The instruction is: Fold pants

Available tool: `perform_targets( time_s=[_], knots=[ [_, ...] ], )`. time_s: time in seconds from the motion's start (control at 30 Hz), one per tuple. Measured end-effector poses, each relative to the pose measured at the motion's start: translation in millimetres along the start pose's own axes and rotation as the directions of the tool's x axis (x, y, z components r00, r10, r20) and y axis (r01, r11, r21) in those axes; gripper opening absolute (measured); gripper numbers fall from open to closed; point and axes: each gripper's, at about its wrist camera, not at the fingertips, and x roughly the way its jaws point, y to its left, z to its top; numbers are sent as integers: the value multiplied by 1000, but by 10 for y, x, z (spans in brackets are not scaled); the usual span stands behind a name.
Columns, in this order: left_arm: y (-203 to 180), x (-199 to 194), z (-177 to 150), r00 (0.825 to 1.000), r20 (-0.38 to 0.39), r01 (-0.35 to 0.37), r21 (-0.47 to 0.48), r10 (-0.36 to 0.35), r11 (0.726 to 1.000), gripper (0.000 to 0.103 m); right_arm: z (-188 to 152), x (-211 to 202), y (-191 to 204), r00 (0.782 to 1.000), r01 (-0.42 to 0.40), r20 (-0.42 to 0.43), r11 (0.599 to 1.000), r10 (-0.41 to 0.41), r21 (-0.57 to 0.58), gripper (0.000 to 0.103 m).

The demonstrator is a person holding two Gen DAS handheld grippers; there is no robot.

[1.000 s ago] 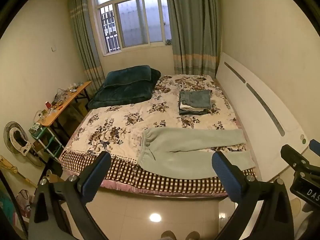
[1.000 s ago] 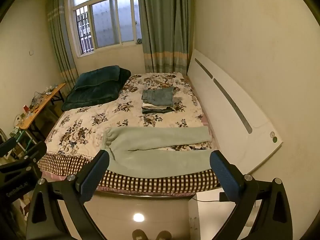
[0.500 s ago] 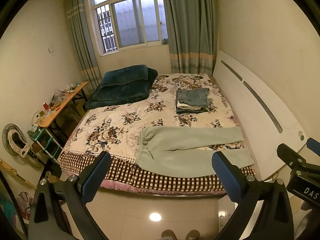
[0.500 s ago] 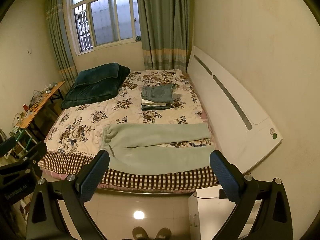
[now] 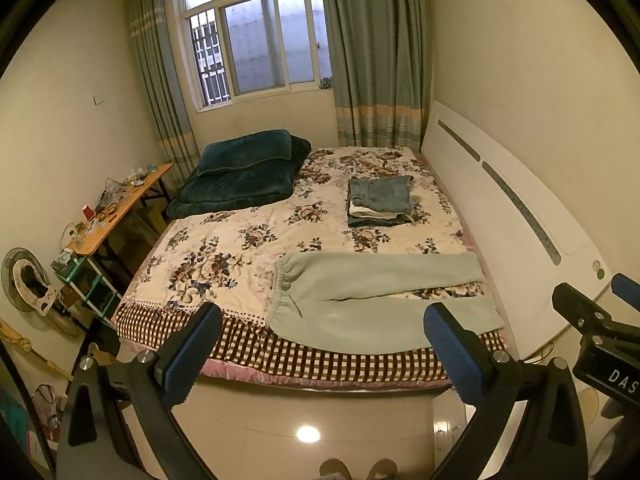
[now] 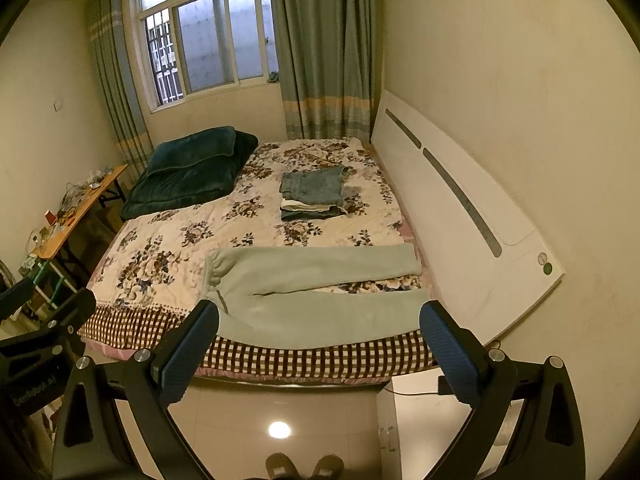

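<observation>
Pale green sweatpants [image 5: 372,300] lie spread flat near the front edge of the bed, waistband to the left, both legs running right; they also show in the right wrist view [image 6: 312,296]. My left gripper [image 5: 320,356] is open and empty, held over the floor short of the bed. My right gripper [image 6: 318,352] is open and empty too, also short of the bed's front edge. The right gripper's body shows at the right edge of the left wrist view [image 5: 596,344].
A floral bed [image 5: 240,240] carries a stack of folded clothes [image 5: 380,202] and a dark teal blanket [image 5: 244,176]. A white headboard [image 5: 512,216] is on the right, a cluttered desk [image 5: 120,208] and a fan [image 5: 24,280] on the left. Tiled floor [image 5: 304,432] lies below.
Both grippers have drawn back slightly and tilted up, so the bed sits a little farther off and lower. Both stay open. The pants have not moved.
</observation>
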Motion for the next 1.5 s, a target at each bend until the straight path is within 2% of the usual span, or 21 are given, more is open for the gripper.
perform_targets(
  time_s=[0.73, 1.27, 1.5],
  knots=[
    [-44, 76, 5, 999, 23, -24, -13, 24, 1000, 103, 168, -11, -149, 999, 16, 38, 1000, -16, -18, 103],
    [-39, 71, -11, 999, 27, -25, -12, 26, 1000, 103, 154, -14, -140, 999, 9, 46, 1000, -8, -19, 103],
    [-25, 75, -28, 999, 29, -29, -16, 29, 999, 103, 263, 68, -190, 999, -13, 42, 1000, 14, -21, 103]
  ],
)
